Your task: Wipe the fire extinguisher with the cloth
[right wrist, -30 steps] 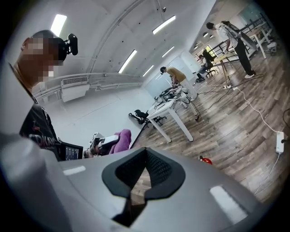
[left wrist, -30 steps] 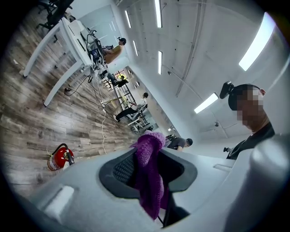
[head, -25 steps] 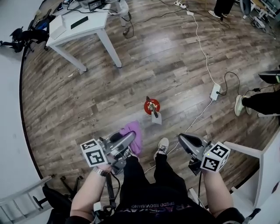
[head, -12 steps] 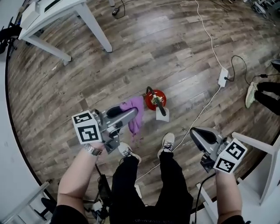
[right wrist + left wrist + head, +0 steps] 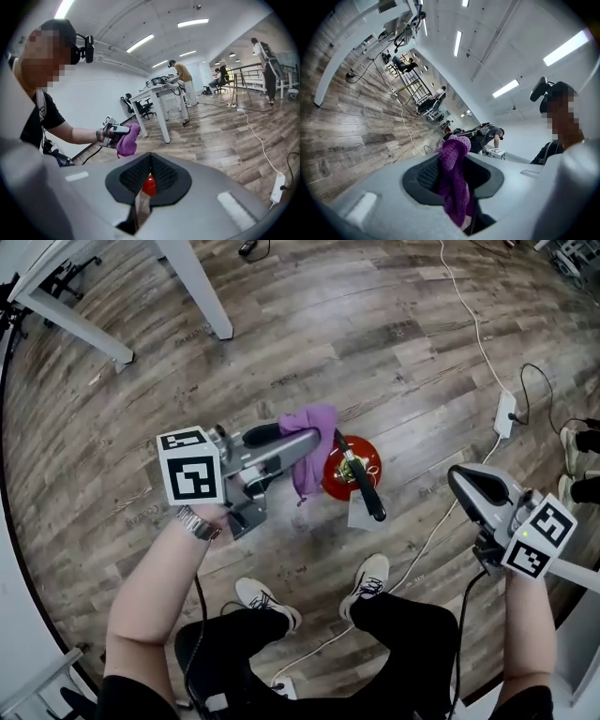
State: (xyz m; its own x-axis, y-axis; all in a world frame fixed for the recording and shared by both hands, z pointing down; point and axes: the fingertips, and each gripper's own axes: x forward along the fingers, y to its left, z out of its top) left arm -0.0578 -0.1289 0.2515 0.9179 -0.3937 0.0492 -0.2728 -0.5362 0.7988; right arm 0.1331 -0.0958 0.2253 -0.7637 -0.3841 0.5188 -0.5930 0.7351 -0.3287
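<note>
A red fire extinguisher [image 5: 339, 474] stands upright on the wooden floor, seen from above, with a black hose and handle [image 5: 362, 486] and a white tag [image 5: 361, 515]. My left gripper [image 5: 314, 440] is shut on a purple cloth [image 5: 311, 432] that hangs just left of the extinguisher's top. In the left gripper view the cloth [image 5: 454, 180] fills the gap between the jaws of the left gripper [image 5: 454, 161]. My right gripper [image 5: 461, 479] is off to the extinguisher's right, shut and empty. In the right gripper view the right gripper [image 5: 150, 161] has a bit of the red extinguisher [image 5: 149, 186] showing past its jaws.
White table legs [image 5: 195, 287] stand at the upper left. A white power strip [image 5: 506, 414] and its cable [image 5: 469, 306] lie on the floor at the right. My shoes [image 5: 369, 577] are just below the extinguisher. Another person's shoe [image 5: 574, 440] is at the right edge.
Both grippers have come down toward the floor. The left one carried the cloth right, from beside my feet to beside the extinguisher's top. The right gripper stayed shut.
</note>
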